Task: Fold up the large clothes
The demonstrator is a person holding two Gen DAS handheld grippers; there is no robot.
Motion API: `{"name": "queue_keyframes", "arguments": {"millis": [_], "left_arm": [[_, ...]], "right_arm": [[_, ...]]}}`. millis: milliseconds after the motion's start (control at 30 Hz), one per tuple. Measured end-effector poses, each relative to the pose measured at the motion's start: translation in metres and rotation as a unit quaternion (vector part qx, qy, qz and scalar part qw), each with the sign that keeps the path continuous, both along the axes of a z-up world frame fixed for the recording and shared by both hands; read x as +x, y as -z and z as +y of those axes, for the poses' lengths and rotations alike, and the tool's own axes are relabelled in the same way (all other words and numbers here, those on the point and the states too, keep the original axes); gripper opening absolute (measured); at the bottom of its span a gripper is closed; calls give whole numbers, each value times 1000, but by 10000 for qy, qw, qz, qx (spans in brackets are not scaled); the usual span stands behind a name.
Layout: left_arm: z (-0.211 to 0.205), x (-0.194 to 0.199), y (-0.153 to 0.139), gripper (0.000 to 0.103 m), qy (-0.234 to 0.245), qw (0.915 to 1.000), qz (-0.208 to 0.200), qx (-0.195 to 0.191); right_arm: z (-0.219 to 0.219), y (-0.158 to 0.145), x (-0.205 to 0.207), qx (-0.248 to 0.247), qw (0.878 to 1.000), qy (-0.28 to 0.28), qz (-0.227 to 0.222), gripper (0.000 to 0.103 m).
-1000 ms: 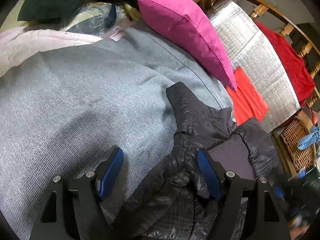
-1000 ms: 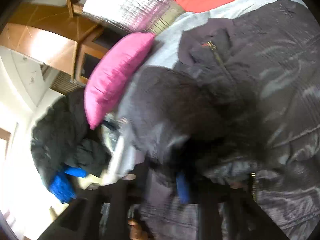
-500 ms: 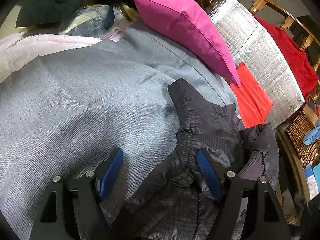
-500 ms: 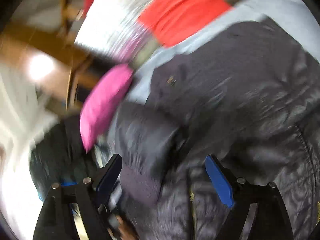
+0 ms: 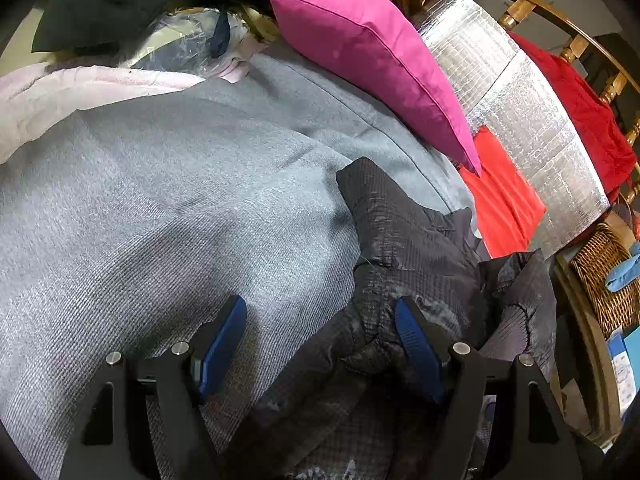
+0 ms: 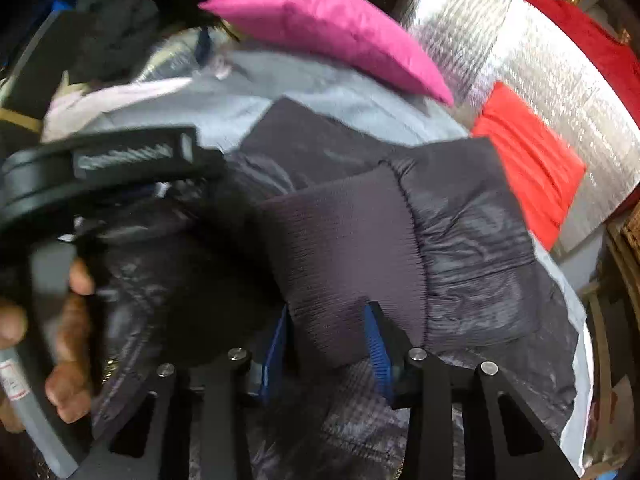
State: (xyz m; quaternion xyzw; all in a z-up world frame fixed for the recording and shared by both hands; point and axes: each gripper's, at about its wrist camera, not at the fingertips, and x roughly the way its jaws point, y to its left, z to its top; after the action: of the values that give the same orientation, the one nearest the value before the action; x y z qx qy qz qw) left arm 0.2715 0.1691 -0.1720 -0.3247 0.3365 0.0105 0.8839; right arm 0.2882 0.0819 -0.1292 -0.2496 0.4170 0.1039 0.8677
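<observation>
Dark puffer jacket [image 5: 404,248] crumpled on grey bedspread [image 5: 168,208], magenta pillow [image 5: 372,60] at its twelve o'clock, left gripper [image 5: 320,344] spread wide over jacket's edge, right gripper [image 6: 328,344] pinching the ribbed cuff [image 6: 348,264], jacket folded beneath.

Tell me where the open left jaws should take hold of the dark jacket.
Probably the bunched ridge of the dark jacket lying just inside the left gripper, beside its right finger. Come straight forward and down: that fold stands proud of the grey bedspread, so the jaws can straddle it.
</observation>
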Motion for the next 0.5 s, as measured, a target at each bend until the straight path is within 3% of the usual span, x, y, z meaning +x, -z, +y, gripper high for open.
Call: {"name": "queue_keyframes", "arguments": {"millis": [33, 67, 300, 400, 500], "left_arm": [[0, 0, 0, 77, -1, 10000, 2, 3], [0, 0, 0, 77, -1, 10000, 1, 2], [0, -1, -1, 77, 2, 10000, 1, 4], [-1, 0, -1, 77, 0, 10000, 7, 21], [-1, 0, -1, 77, -2, 10000, 9, 23]], "right_arm": [[1, -3, -3, 78, 10000, 4, 22, 29], [-3, -8, -2, 170, 9998, 47, 40, 9], [-81, -70, 9, 1220, 9859, 1014, -536, 6], [-143, -89, 23, 1748, 9677, 1717, -596, 6], [-205, -89, 37, 2491, 9351, 2469, -509, 7]]}}
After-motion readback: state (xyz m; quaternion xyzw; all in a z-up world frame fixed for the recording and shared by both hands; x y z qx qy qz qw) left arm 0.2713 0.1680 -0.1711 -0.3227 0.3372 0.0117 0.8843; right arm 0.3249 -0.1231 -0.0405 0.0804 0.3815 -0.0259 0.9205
